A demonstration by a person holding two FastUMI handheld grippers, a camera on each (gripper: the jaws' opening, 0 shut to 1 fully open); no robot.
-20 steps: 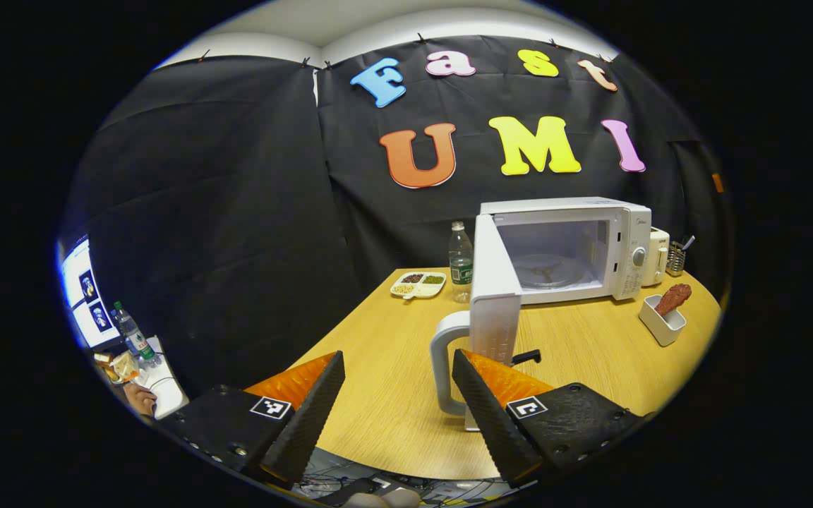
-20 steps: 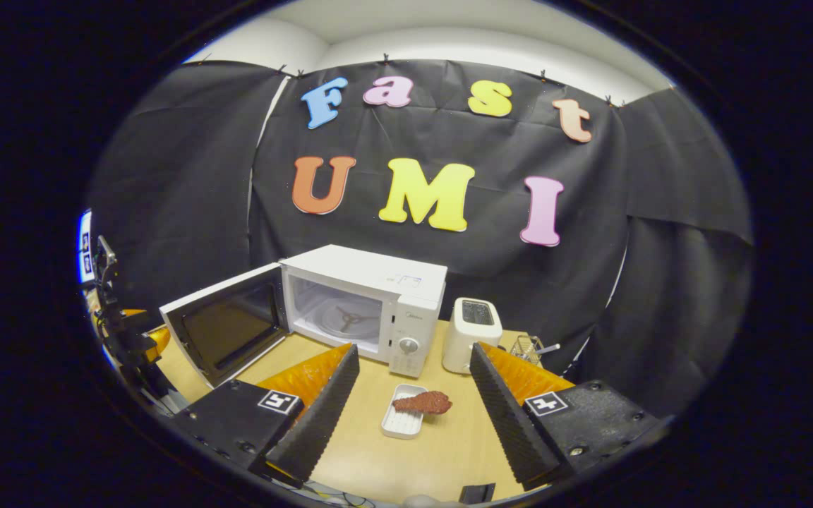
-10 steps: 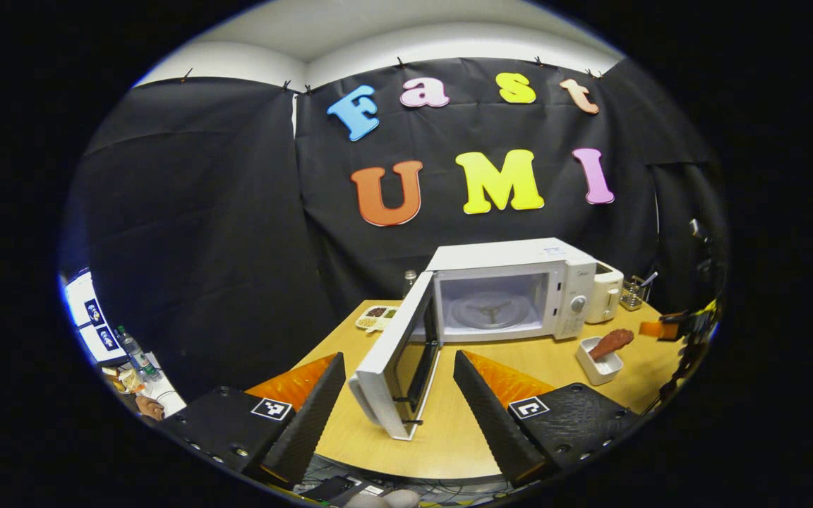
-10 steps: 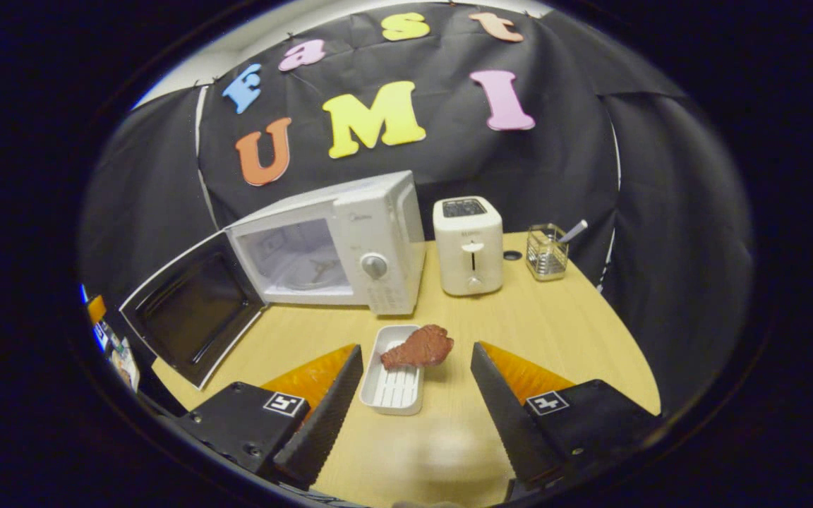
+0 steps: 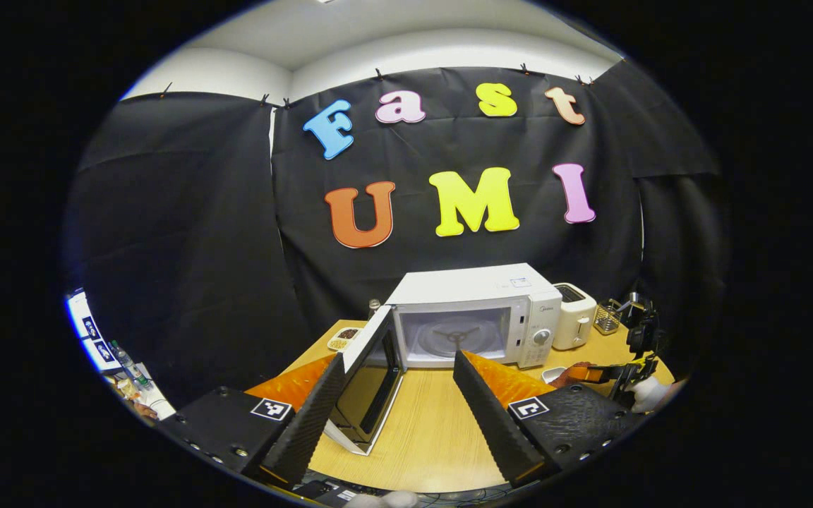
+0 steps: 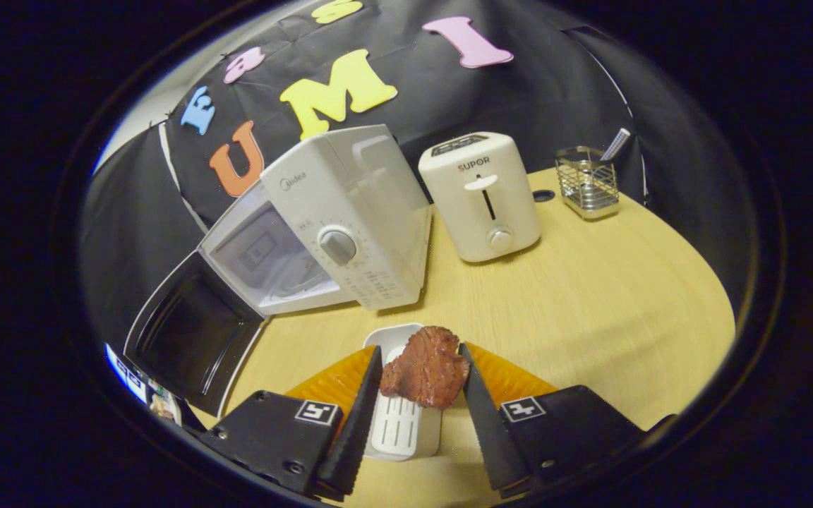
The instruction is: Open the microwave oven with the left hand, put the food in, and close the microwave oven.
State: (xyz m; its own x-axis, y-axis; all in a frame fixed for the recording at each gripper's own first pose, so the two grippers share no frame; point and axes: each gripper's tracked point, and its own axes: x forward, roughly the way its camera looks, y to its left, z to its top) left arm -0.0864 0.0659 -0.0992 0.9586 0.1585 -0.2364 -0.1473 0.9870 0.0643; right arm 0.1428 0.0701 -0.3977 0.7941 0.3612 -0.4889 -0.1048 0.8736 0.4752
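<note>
The white microwave (image 5: 473,317) stands on the wooden table (image 5: 428,430) with its door (image 5: 371,381) swung wide to the left and its turntable showing. My left gripper (image 5: 396,395) is open and empty, held back from the door. In the right gripper view the microwave (image 6: 350,219) lies ahead on the left, its open door (image 6: 195,331) further left. A brown piece of meat (image 6: 426,370) sits over a white ribbed tray (image 6: 396,423). My right gripper (image 6: 419,353) is shut on the meat, a finger touching each side. That gripper (image 5: 593,372) and a gloved hand (image 5: 646,391) appear at the far right.
A cream toaster (image 6: 480,194) stands right of the microwave, with a wire basket (image 6: 586,183) holding a utensil beyond it. A divided snack plate (image 5: 344,339) lies behind the open door. Bare tabletop (image 6: 590,296) stretches to the right of the tray.
My left gripper has pulled back from the open door. My right gripper has come down to the tray and its fingers have closed in on the meat.
</note>
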